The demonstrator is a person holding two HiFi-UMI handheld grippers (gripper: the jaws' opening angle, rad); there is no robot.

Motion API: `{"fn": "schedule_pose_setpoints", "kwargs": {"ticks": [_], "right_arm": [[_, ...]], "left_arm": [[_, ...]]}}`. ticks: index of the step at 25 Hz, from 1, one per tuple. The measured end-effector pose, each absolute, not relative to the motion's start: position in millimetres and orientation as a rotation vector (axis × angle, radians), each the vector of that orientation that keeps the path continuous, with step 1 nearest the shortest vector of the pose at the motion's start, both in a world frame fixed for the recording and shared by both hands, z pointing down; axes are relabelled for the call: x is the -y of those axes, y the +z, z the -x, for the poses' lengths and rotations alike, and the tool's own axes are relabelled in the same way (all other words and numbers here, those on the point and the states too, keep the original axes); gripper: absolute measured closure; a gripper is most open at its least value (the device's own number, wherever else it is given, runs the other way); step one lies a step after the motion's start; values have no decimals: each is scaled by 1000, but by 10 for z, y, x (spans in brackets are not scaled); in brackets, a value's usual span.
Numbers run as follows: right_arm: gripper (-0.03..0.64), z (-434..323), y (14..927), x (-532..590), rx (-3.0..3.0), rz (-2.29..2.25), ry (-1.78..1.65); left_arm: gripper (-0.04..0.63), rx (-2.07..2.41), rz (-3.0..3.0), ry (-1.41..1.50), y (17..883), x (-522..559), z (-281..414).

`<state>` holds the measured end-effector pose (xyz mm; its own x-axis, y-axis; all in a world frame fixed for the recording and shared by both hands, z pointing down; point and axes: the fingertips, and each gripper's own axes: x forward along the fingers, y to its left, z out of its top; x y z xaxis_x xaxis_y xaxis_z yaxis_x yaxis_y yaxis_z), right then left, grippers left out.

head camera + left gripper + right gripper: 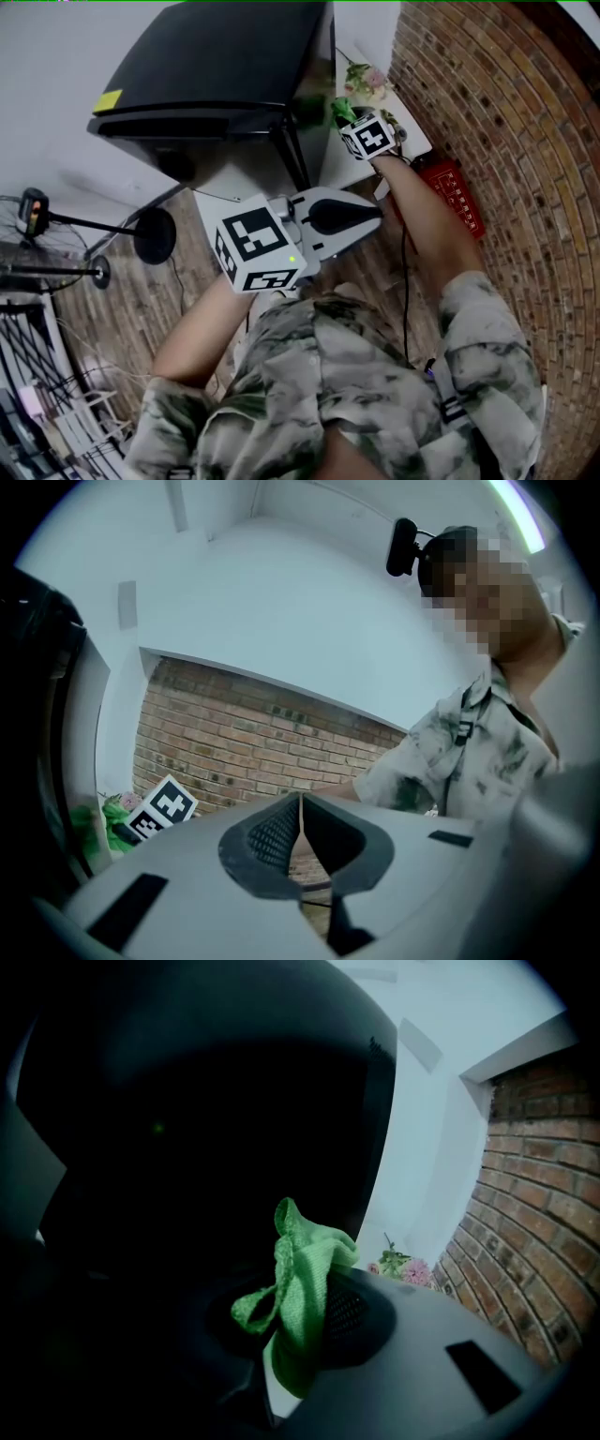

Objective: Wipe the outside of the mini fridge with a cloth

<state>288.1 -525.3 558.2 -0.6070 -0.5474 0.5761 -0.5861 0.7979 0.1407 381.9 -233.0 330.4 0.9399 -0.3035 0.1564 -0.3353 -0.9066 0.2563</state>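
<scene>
Two grippers are in view, and only one carries anything. The right gripper [298, 1327] has its jaws clamped on a green cloth [302, 1283], whose bunched folds stick up past the pads. The cloth is close in front of the dark side wall of the black mini fridge [225, 56], though I cannot tell whether the two touch. In the head view the cloth sits at the fridge's right edge, just beside some pink flowers [367, 81] near the brick wall [506, 122]. The left gripper [301, 808] hangs near the person's chest, well apart from the fridge, its jaws pressed together with nothing between them
</scene>
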Motion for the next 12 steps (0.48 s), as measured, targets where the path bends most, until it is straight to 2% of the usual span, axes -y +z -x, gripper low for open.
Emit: {"fn": "schedule_pose_setpoints", "kwargs": {"ticks": [12], "right_arm": [[525,-2862,3661,4956,2555,-880,-233]], "left_arm": [[568,416,-2793,139,3329,2153,-3803]]}}
